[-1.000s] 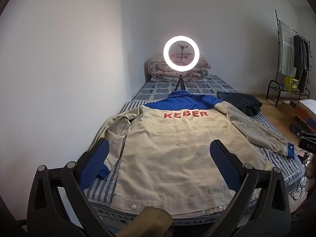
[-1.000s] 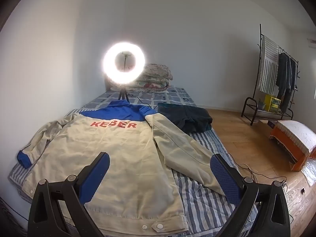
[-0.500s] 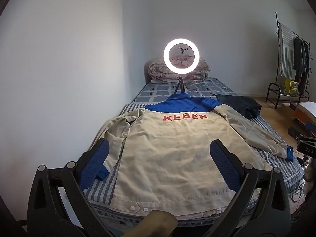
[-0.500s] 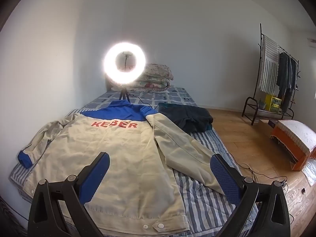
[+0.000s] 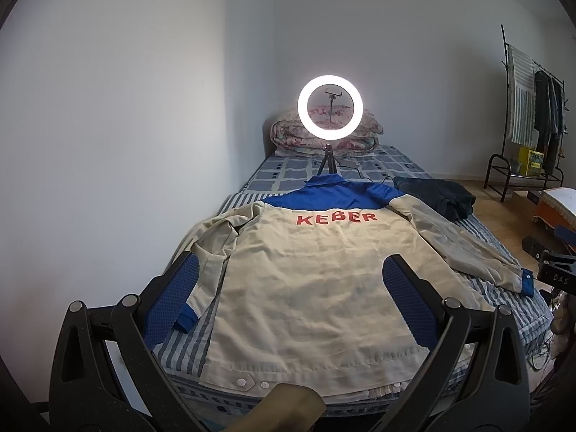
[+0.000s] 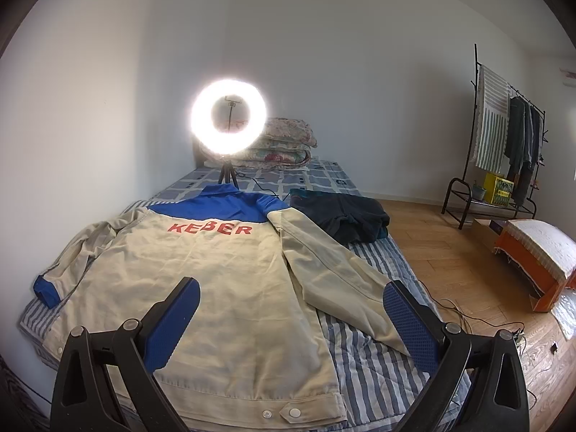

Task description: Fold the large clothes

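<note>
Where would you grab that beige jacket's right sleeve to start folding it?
Probably at the blue cuff of the jacket, coming from the bed's right side with the right gripper. The sleeve lies flat, angled outward, its cuff nearest that edge.

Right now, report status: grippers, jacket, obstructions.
Left gripper open, right gripper open, both empty above the bed. Jacket flat, back up, sleeves spread, unfolded. Dark garment beside right sleeve; ring light past the collar.
</note>
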Tool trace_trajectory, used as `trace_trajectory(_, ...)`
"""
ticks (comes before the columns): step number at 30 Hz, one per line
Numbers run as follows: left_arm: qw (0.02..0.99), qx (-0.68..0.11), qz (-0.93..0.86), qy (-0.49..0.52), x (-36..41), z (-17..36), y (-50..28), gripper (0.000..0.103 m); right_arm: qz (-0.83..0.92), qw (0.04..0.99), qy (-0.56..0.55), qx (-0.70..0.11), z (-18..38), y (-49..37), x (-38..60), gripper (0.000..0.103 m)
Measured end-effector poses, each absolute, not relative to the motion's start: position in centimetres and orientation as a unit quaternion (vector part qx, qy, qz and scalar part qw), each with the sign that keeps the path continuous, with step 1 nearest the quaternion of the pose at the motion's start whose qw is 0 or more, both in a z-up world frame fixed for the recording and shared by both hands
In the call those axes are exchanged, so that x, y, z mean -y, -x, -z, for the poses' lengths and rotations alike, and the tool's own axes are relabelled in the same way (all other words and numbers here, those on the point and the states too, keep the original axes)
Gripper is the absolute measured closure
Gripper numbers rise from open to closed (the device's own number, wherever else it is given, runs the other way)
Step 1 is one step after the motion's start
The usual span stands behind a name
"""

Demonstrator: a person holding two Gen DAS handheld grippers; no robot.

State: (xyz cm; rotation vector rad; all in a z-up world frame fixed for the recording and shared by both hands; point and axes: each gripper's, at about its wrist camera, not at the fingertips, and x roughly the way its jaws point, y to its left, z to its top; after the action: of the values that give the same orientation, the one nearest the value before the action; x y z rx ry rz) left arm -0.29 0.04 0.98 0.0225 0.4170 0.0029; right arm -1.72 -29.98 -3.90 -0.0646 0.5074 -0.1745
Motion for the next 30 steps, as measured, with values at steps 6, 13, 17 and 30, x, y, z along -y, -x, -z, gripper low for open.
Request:
trace_trajectory(6,0.98,-0.199,-0.004,-0.014,0.13,-1.3,0.57,0.0,0.087,0.964,0.032,-0.25,3.93,1.74,29.99,0.0)
trace_trajectory(13,0.98,-0.197,-0.006,-0.012,0.02,-1.36,0.63,0.0,0.085,0.964,0.031,-0.251,3.93,1.68,29.94,0.0)
trace_trajectory(17,0.98,-0.197,-0.006,-0.013,0.01,-1.39,0.59,0.0,0.085,0.964,0.032,-0.251,3.91,1.6,29.87,0.0)
trace_trajectory(30,0.98,-0.196,-0.007,-0.013,-0.17,-1.39,0.68,0.0,0.083,0.964,0.031,-0.252,3.93,1.38,29.56,0.0)
